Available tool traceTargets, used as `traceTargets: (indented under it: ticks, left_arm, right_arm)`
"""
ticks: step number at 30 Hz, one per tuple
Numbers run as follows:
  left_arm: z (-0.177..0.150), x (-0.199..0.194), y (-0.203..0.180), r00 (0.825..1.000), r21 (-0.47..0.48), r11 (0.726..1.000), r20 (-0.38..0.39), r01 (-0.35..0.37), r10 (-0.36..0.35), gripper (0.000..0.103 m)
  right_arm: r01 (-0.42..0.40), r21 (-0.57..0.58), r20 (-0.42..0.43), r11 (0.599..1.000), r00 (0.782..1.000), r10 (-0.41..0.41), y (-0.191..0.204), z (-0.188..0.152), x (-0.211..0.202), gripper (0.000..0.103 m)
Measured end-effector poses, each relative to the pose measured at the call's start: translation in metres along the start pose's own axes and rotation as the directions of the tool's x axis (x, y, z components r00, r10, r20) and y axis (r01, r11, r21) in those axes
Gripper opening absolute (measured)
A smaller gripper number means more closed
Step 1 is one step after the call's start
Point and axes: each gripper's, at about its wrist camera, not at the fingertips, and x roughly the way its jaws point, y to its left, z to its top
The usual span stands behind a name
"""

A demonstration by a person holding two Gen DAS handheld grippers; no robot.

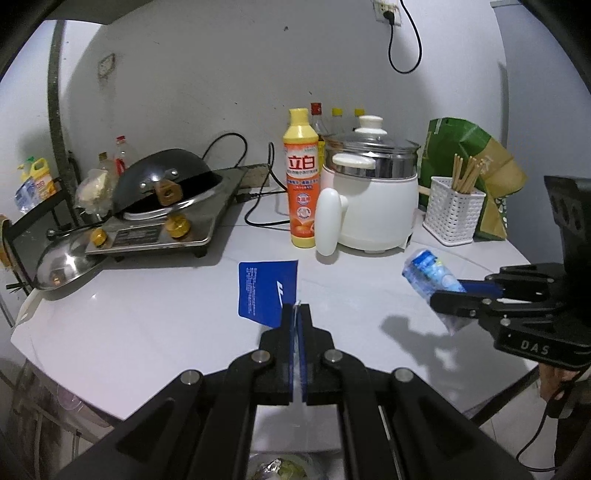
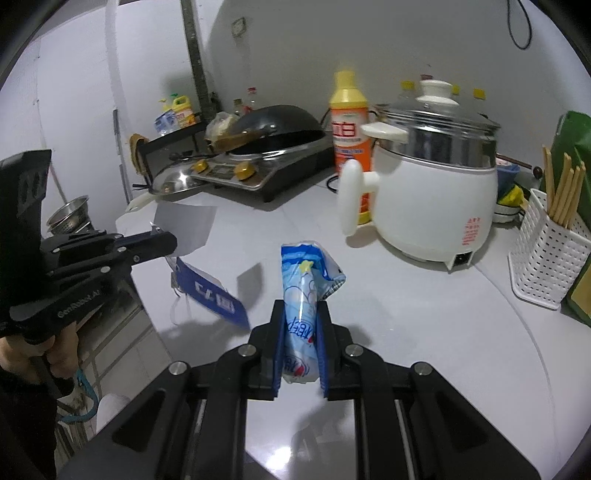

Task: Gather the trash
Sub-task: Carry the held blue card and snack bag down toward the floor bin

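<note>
left wrist: faces counter [image 1: 147, 325], close | right wrist: same | shared: white cooker [image 1: 373, 206]

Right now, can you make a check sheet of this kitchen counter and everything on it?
Surface: white counter, bare in the middle.
Job's things: blue card and crumpled blue wrapper, both lifted.
Clutter: dish soap bottle, white cooker, wok on stove, chopstick basket, green bag.
Tongs: left tongs shut on card; right tongs shut on wrapper.
Cables: black cord behind the bottle.
Surroundings: grey wall, wall socket.
</note>
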Motion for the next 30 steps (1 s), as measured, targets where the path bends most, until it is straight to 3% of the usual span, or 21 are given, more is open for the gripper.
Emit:
traceTargets:
  ticks: [16,30]
  left_arm:
    - [-0.043,-0.055,0.022,0.999,-0.069,0.997,0.037,-0.026,0.028,0.002]
    - [-0.1,-0.092,0.057,0.998,-0.158,0.986,0.04,-0.046,0.053,0.002]
  right_arm:
    - [-0.042,-0.104,-0.015,0.994,0.999,0.04,0.065,-0.014,-0.012,0.014]
    - [-0.071,-0.213,-0.056,0.974,0.997,0.06,0.137,-0.032,-0.008,0.014]
